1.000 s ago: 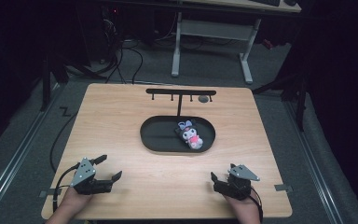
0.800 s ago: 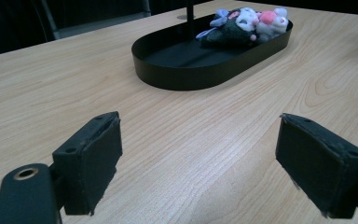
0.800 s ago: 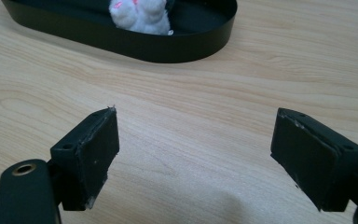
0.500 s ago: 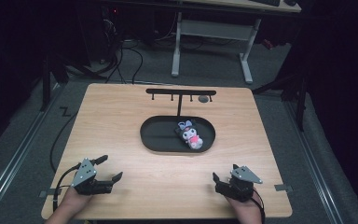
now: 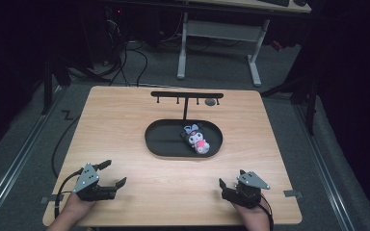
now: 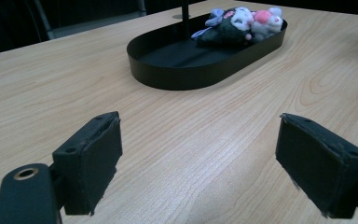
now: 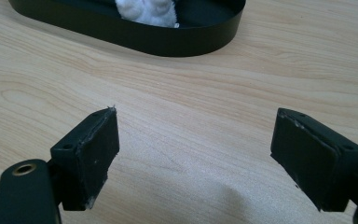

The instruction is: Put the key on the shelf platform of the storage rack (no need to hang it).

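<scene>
**Two open grippers wait at the near edge; the plush toy lies in the tray**

The wooden table [image 5: 125, 125] has a pale, grained top and stands on grey carpet in a dim room. A white-legged desk sits behind it, and dark cables run across the floor at the left. At the far side of the table stands a black rack [image 5: 187, 96] with small hooks along its bar, its post rising from the black oval tray [image 5: 161, 139] in the middle of the table. The plush toy [image 5: 196, 139], black with a pink and white front, lies in the right half of that tray, up against its wall.

The left gripper [image 5: 111, 174] is near the front left corner, held in a hand, its jaws spread wide with nothing but bare wood between them. The right gripper [image 5: 228, 185] is near the front right corner, jaws likewise wide apart and empty. Both are well apart from the tray and point towards it.
</scene>
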The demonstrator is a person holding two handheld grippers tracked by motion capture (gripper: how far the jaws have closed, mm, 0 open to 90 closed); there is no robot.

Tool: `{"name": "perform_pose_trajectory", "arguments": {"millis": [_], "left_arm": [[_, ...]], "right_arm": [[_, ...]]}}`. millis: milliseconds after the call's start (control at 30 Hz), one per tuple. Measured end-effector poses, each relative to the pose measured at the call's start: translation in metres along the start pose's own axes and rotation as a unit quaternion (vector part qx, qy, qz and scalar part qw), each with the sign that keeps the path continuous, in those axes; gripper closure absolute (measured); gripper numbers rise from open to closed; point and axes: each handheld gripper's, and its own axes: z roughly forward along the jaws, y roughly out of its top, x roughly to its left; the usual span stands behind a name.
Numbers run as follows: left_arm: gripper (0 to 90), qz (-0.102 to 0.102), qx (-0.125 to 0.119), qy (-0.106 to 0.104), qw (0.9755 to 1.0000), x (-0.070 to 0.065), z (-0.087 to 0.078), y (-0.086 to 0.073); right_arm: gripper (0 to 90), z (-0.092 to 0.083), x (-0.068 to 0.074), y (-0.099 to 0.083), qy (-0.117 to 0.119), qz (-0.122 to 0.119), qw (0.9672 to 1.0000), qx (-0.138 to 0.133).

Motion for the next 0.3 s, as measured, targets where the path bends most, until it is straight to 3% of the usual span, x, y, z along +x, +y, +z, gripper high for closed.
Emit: {"name": "perform_pose_trajectory", "arguments": {"millis": [300], "left_arm": [[15.4,-0.004,0.002,0.001,1.0,0.0012,0.001,0.0003]], "right_arm": [[15.2,0.0,-0.0012,-0.0004,0.0,0.006,1.0,0.001]]}}
